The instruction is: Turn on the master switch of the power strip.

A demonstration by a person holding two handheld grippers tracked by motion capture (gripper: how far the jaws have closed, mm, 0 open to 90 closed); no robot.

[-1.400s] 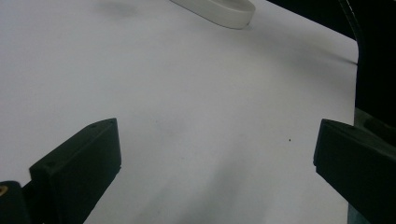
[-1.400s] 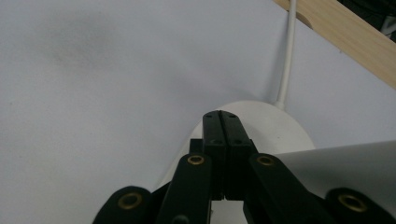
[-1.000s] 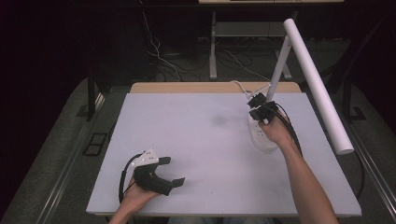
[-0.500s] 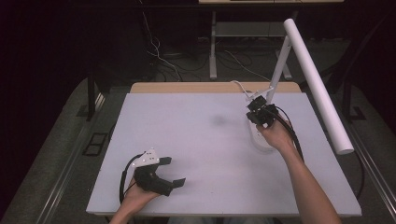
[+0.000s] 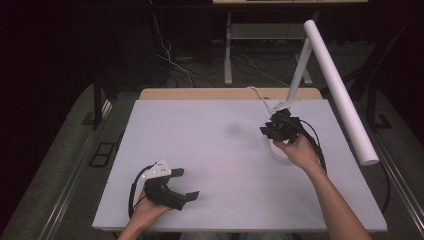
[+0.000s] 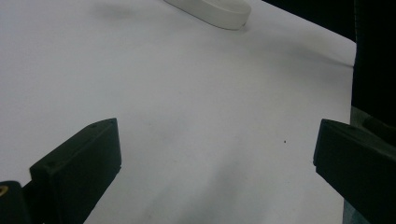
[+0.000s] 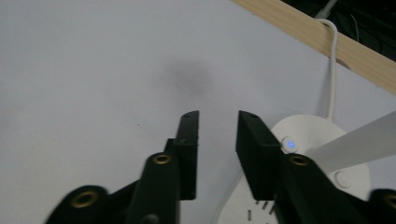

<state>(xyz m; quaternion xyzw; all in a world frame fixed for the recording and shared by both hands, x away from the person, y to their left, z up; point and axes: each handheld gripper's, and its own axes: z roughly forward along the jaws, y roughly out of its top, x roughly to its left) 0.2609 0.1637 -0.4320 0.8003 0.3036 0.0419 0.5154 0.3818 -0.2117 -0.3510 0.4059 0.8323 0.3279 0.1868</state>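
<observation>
A white desk lamp stands at the table's right; its round base [image 5: 273, 150] lies on the table, a slanted arm [image 5: 298, 76] rises from it and a long tube head [image 5: 340, 95] runs above. My right gripper [image 5: 268, 131] hovers just over the base. Its jaws have just been opening, and they stand a little apart with nothing between them [image 7: 218, 116]. Beside the right jaw, a small button [image 7: 290, 144] on the base [image 7: 317, 133] glows blue. My left gripper [image 5: 186, 184] rests on the table at the front left, open wide and empty [image 6: 215, 163].
The lamp's white cable [image 7: 332, 70] runs from the base over the wooden strip [image 5: 225, 93] at the table's far edge. The white tabletop [image 5: 220, 150] lies bare between the two grippers. Dark floor with cables and desk legs surrounds the table.
My right gripper has drawn back a little from the lamp arm's foot, toward the near side, and its jaws have parted. The left gripper has not moved.
</observation>
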